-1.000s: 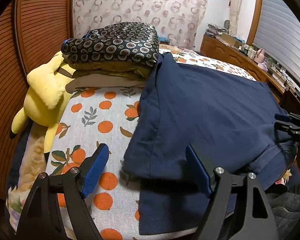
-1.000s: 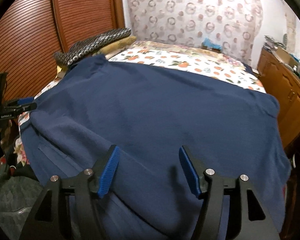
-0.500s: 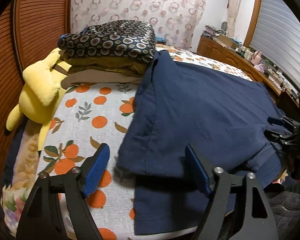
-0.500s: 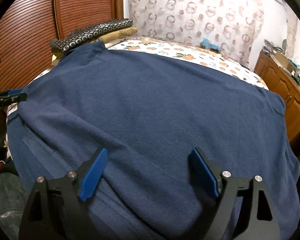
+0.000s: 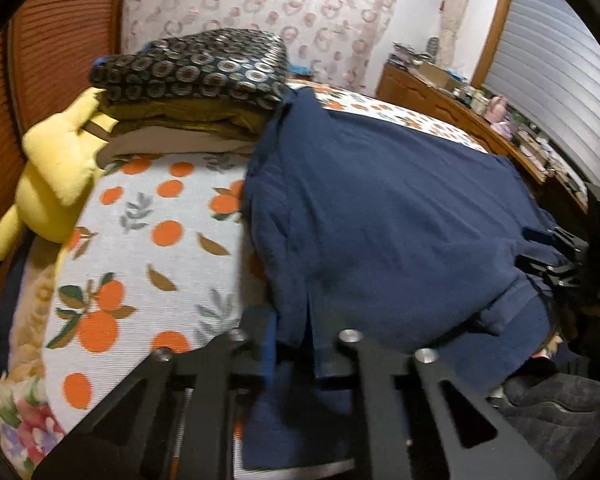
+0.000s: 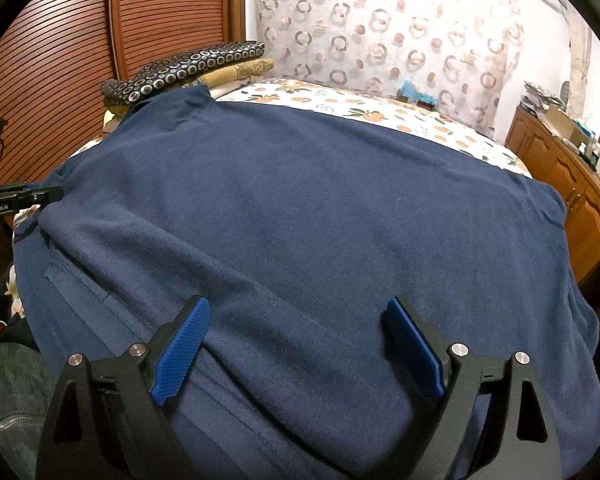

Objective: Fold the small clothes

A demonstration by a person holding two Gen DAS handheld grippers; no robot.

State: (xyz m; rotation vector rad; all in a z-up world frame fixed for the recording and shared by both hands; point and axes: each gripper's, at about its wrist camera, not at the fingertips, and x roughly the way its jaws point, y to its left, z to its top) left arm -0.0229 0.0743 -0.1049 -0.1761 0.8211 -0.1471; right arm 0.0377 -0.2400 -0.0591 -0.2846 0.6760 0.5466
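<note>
Fabric edge first: the left gripper (image 5: 296,350) looks pinched shut on the near left corner of the navy blue knit shirt (image 5: 380,220), though blur hides the pads. A yellow plush toy (image 5: 56,176) and a stack of folded patterned clothes (image 5: 196,80) sit ahead and left of it on the orange-print bedsheet (image 5: 148,240). The shirt's long side runs rightward from there toward the right gripper (image 6: 298,344), which hangs spread wide over the near hem, gripping nothing. I reckon the left one leads the fold.

both wrist views look low and close across one navy shirt (image 5: 380,216).
</note>
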